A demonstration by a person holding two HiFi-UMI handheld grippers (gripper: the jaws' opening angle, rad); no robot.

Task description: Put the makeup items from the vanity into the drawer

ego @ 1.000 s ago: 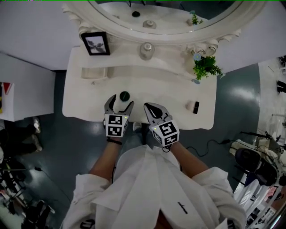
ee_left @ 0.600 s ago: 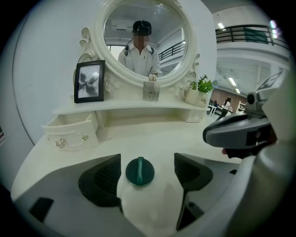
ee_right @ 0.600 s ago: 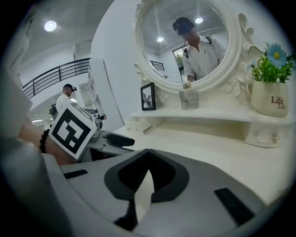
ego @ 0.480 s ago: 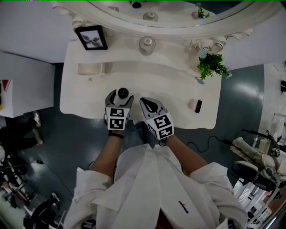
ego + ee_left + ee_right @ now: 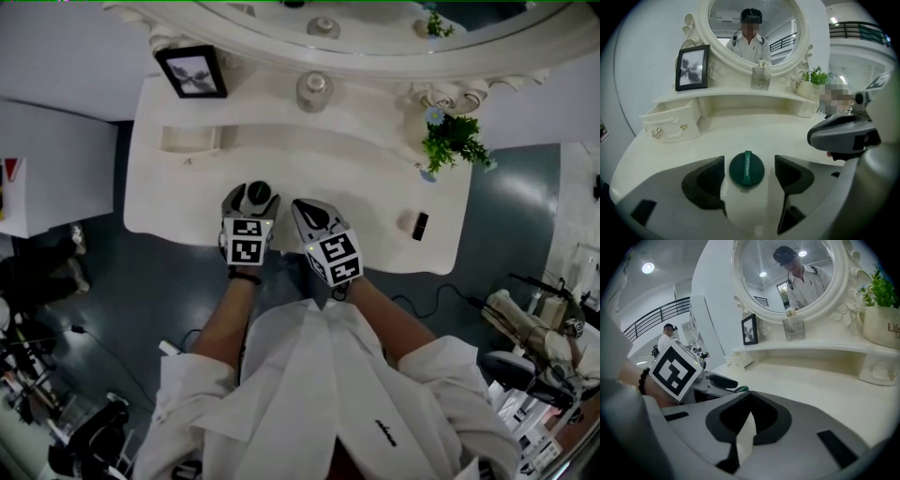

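"White, with a dark green lid: where is that jar (image 5: 746, 169)?"

"On the near edge of the vanity top (image 5: 375, 178), between the jaws of the left gripper (image 5: 251, 195). They stand wide and are closing round it (a gap shows either side of the lid)."

"And the right gripper (image 5: 305, 208)?"

"Just beside it at three o'clock, tips together on nothing."

"Farther off?"

"A small black item (image 5: 419, 225) well out at three o'clock. The little drawer (image 5: 190, 141) is at eleven o'clock, and a glass bottle (image 5: 314, 91) at twelve, under the mirror (image 5: 375, 58)."
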